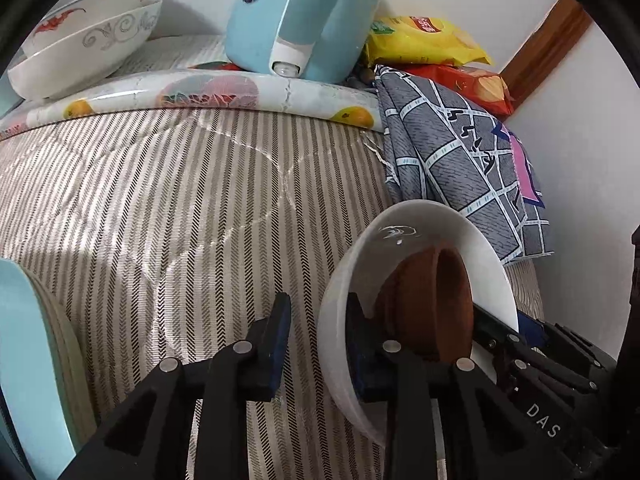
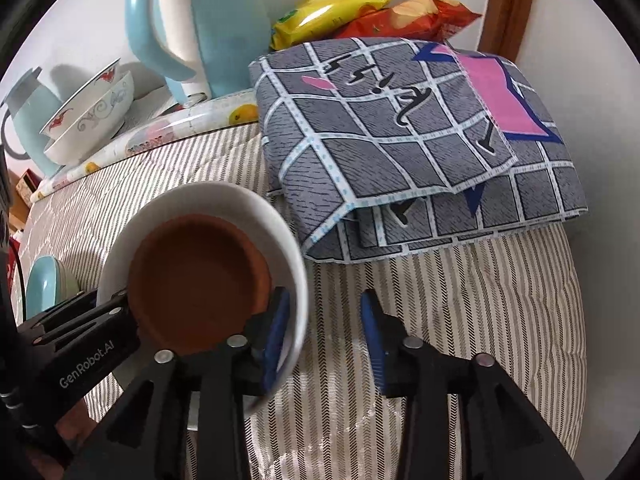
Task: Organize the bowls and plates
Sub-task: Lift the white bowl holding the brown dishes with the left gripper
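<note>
Inside white bowl point(image 2: 256, 216), brown bowl point(image 2: 196, 280)

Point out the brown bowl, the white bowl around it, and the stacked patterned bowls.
brown bowl point(image 2: 196, 276): right wrist view, inner floor.
white bowl point(image 2: 224, 200): right wrist view, far inner wall.
stacked patterned bowls point(image 1: 92, 40): left wrist view, outer side of the lower bowl.

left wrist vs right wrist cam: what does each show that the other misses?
Left wrist only: the white bowl seen side-on, its wall in the open left gripper.

Right wrist only: the brown bowl seen from above, nested in the white bowl, whose wall stands in the open right gripper; a pale blue jug at far left.

Both: the patterned bowls, blue kettle, snack bags, folded grey cloth, striped tablecloth.
</note>
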Action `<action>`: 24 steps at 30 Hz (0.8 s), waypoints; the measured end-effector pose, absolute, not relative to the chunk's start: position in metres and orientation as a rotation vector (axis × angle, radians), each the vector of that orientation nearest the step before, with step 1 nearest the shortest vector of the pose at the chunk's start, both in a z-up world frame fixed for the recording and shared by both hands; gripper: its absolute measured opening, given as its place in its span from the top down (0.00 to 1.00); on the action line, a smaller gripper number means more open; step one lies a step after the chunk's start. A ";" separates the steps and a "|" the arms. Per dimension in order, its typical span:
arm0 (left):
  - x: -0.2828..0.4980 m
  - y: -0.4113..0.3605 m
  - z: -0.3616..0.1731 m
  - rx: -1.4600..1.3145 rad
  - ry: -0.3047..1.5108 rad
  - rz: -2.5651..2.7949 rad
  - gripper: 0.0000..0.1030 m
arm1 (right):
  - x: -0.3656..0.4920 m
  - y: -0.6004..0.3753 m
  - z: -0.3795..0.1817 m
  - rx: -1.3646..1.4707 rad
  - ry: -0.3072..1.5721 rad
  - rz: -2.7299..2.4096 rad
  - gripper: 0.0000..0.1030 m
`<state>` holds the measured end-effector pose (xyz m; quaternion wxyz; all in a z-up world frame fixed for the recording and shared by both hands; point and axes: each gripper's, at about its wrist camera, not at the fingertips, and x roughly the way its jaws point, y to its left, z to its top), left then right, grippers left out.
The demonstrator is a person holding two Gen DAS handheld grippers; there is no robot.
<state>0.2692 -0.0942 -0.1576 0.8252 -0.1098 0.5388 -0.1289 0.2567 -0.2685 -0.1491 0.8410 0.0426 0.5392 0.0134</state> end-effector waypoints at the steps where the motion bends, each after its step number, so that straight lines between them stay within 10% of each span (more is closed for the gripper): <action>1: 0.270 -0.094 -0.158 -0.235 1.150 -0.279 0.74 | 0.256 -0.269 -0.149 0.093 1.136 0.030 0.62; 8: 0.270 -0.096 -0.155 -0.207 1.147 -0.262 0.74 | 0.251 -0.265 -0.147 0.093 1.106 0.022 0.65; 14: 0.266 -0.102 -0.152 -0.190 1.134 -0.274 0.88 | 0.251 -0.256 -0.147 0.136 1.082 0.057 0.89; 24: 0.258 -0.102 -0.149 -0.177 1.115 -0.260 0.89 | 0.242 -0.254 -0.147 0.137 1.058 0.033 0.90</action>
